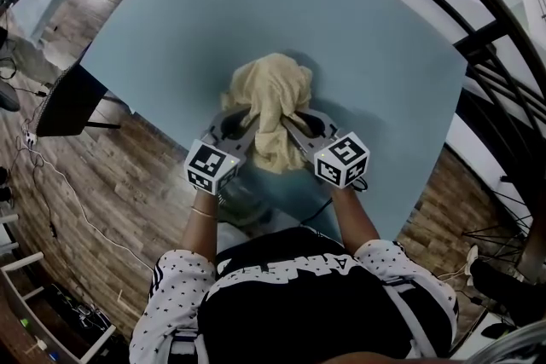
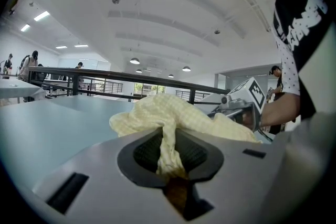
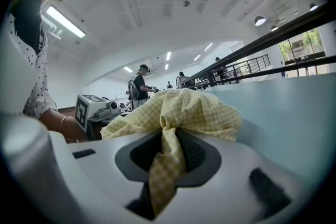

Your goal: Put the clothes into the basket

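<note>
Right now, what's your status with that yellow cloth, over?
Left hand-held gripper shut on yellow cloth. Right hand-held gripper shut on it too. Cloth bunched between them, over blue table. No basket in view; nothing blocking.

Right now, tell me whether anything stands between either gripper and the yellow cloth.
Nothing does. The left gripper and the right gripper are each shut on a fold of the yellow cloth. No basket is in view, so that path cannot be judged.

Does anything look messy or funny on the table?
Only the yellow cloth: it is scrunched in a lump over the blue table, pinched by the left gripper and the right gripper.
</note>
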Tool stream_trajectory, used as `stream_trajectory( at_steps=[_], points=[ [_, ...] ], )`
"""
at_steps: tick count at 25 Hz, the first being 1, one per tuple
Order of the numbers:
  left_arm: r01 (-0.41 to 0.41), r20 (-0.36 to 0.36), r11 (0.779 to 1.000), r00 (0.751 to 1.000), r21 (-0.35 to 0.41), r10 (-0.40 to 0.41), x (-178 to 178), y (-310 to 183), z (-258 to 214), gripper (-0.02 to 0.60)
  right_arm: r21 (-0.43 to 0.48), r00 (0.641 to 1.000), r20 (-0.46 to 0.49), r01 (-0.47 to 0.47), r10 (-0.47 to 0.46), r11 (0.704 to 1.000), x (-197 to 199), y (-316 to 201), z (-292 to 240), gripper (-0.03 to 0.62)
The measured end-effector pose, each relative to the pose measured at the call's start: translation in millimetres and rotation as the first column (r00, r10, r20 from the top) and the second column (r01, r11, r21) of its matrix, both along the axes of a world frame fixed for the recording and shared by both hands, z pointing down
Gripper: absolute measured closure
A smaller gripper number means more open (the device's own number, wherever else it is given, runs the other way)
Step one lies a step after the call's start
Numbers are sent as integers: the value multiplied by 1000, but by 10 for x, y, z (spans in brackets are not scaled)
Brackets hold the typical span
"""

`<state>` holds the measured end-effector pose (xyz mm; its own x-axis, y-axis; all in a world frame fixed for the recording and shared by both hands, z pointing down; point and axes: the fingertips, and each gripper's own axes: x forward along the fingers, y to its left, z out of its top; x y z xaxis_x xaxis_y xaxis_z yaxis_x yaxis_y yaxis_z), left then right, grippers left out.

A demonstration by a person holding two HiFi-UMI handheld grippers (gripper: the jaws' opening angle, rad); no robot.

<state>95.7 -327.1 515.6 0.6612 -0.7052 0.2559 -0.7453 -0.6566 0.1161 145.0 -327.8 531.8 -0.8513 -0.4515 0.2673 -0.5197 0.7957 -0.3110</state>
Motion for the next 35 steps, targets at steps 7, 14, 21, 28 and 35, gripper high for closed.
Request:
stream_trajectory(
  at_steps=[7, 14, 21, 28, 35],
  points=[
    [-9, 8, 1000, 1000, 14, 8, 1, 10, -104, 506, 11, 1000, 10, -15, 15, 1000, -18, 18, -88, 516],
    [-64, -3, 997, 998, 50, 65, 67, -5, -328, 506, 49, 996, 24, -87, 85, 995, 35, 29, -309, 516],
    [-120, 5, 989, 993, 92, 120, 271, 181, -571, 506, 90, 989, 13, -149, 148, 985, 227, 234, -548, 516],
    [-137, -7, 983, 990, 119, 139, 159, 330, -731, 506, 122, 984, 8, -176, 176, 977, 117, 389, -714, 516],
    [-141, -18, 976, 989, 167, 146, -101, 480, -974, 506, 176, 983, 1, -179, 182, 968, -142, 533, -964, 516]
  ],
)
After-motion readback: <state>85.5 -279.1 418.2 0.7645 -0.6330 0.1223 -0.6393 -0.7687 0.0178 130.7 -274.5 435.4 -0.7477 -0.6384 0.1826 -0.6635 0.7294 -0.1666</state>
